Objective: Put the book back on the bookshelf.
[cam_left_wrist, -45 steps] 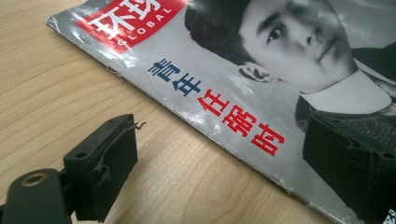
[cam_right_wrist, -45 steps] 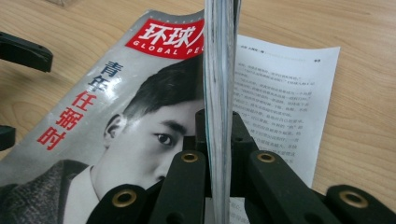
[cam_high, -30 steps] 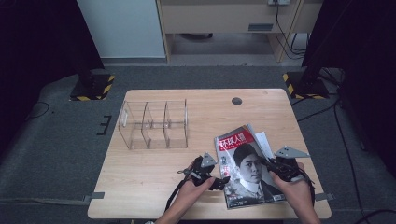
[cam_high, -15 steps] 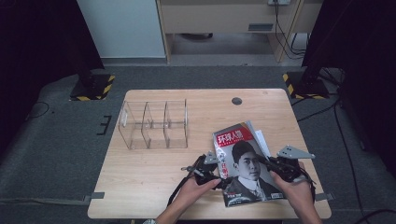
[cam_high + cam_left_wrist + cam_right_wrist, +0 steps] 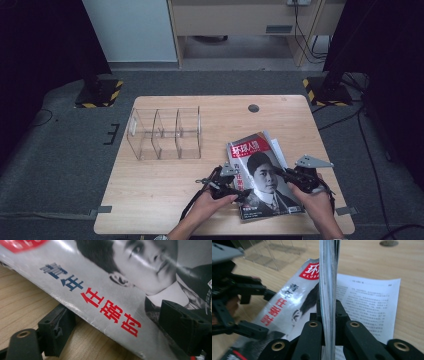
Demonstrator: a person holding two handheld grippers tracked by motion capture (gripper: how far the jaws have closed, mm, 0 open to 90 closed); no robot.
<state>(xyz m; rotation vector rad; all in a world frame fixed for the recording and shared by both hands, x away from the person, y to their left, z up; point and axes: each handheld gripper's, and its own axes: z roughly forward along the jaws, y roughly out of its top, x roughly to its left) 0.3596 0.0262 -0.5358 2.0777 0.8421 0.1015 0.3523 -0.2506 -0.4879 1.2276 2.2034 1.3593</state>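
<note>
Tool work here is split between the two hands. The right tool [image 5: 327,315] has its jaws pressed together on a thin sheaf of glossy pages that stands on edge between them, part of the glossy magazine with a black-and-white portrait cover and a red title block [image 5: 262,175]; in the high view the right tool [image 5: 286,174] sits at that magazine's right edge, so it seems to be gripping there to lift or steady the cover side. Below and to the right of those jaws a white printed page [image 5: 367,302] lies flat on the pale wooden surface [image 5: 165,195], exposed, which suggests the magazine is partly opened. The left tool [image 5: 242,191] comes in from the opposite, spine-side edge. Its jaws are spread and have just been closing a little: one black pad [image 5: 58,326] rests low against the surface just under the magazine's raised edge, the other [image 5: 183,326] hovers over the cover, so the magazine's edge lies between them without being pinched yet. That straddling pose looks like preparation for a second grip, so both hands can carry the magazine. Beyond the left tool, well apart, stands a clear acrylic organiser with three compartments [image 5: 165,132], upright and apparently vacant, a likely destination, though that is only a judgement.
</note>
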